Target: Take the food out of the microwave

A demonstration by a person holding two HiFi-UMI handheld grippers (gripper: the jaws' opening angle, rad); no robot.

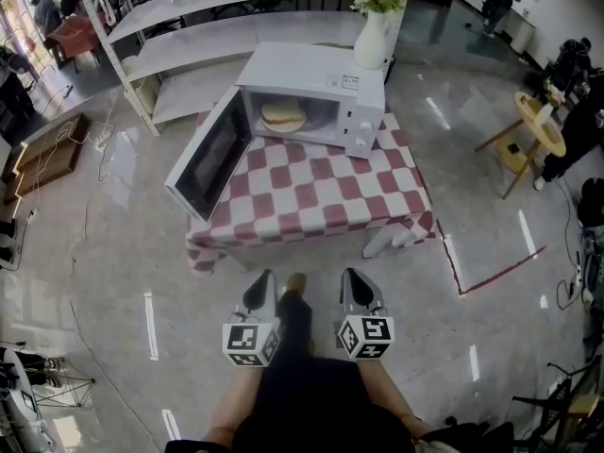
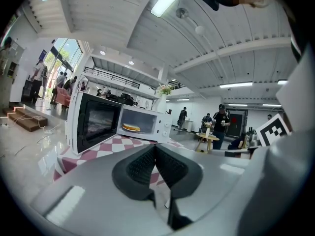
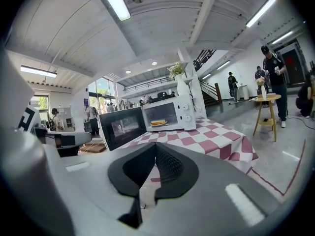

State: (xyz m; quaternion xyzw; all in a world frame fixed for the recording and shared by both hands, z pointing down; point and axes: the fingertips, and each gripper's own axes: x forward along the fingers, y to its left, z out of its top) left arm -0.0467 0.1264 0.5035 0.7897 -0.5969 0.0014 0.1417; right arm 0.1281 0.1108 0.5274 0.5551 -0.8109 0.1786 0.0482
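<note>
A white microwave (image 1: 316,88) stands on a red-and-white checked table (image 1: 311,192), its door (image 1: 209,154) swung open to the left. Inside lies a flat round bread on a plate (image 1: 282,114), also visible in the left gripper view (image 2: 131,128) and the right gripper view (image 3: 158,123). My left gripper (image 1: 262,279) and right gripper (image 1: 352,276) hover side by side over the floor, short of the table's near edge. Both point at the microwave. The left gripper (image 2: 155,146) is shut and holds nothing. The right gripper (image 3: 156,145) is likewise shut and empty.
A white vase of flowers (image 1: 373,31) sits on top of the microwave. White shelving (image 1: 203,41) runs behind the table. A small round wooden table (image 1: 540,125) stands at the right, with people around the room. Red tape (image 1: 491,276) marks the floor by the table's right corner.
</note>
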